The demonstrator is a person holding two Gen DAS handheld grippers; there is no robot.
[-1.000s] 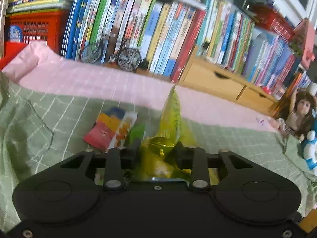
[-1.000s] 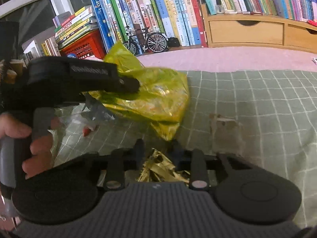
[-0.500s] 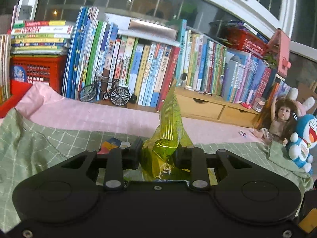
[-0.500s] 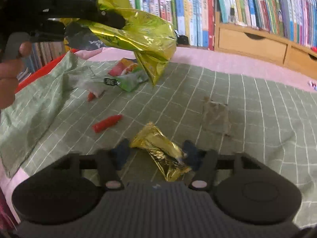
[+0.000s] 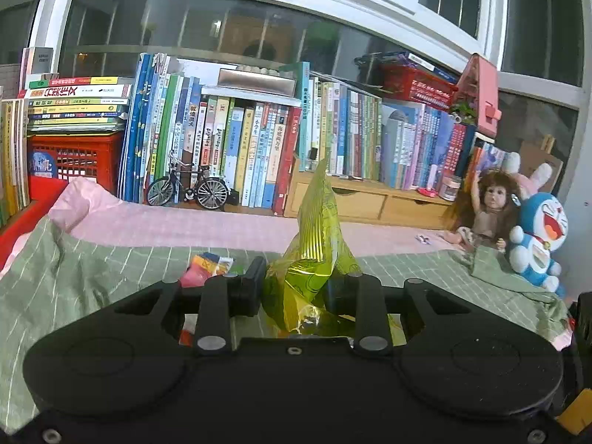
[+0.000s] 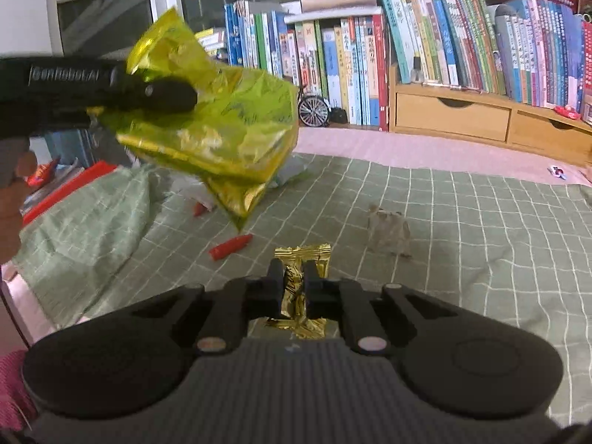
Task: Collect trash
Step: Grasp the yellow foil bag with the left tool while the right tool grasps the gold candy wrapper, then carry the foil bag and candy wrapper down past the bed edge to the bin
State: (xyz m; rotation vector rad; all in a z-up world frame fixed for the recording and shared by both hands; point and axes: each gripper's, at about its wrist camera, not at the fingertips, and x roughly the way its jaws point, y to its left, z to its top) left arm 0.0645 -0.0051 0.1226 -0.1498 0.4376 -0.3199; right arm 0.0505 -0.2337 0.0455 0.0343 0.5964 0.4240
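Observation:
My left gripper (image 5: 296, 281) is shut on a crinkled yellow-green foil bag (image 5: 314, 229), which stands up between its fingers. In the right wrist view that bag (image 6: 229, 129) hangs in the air at the upper left, above the green checked blanket (image 6: 462, 240), with a hand on the gripper's handle. My right gripper (image 6: 293, 273) is shut on a small gold wrapper (image 6: 318, 255), low over the blanket. A red wrapper (image 6: 231, 246), a crumpled greyish scrap (image 6: 388, 231) and colourful packets (image 5: 207, 264) lie on the blanket.
A long row of books (image 5: 259, 148) and wooden drawers (image 6: 451, 118) stand behind the bed. A toy bicycle (image 5: 188, 188), a red crate (image 5: 74, 159), a doll (image 5: 484, 211) and a blue plush toy (image 5: 540, 236) line the far edge.
The left gripper has risen with the foil bag. The right gripper's jaws, wide around the gold wrapper half a second ago, have closed on it.

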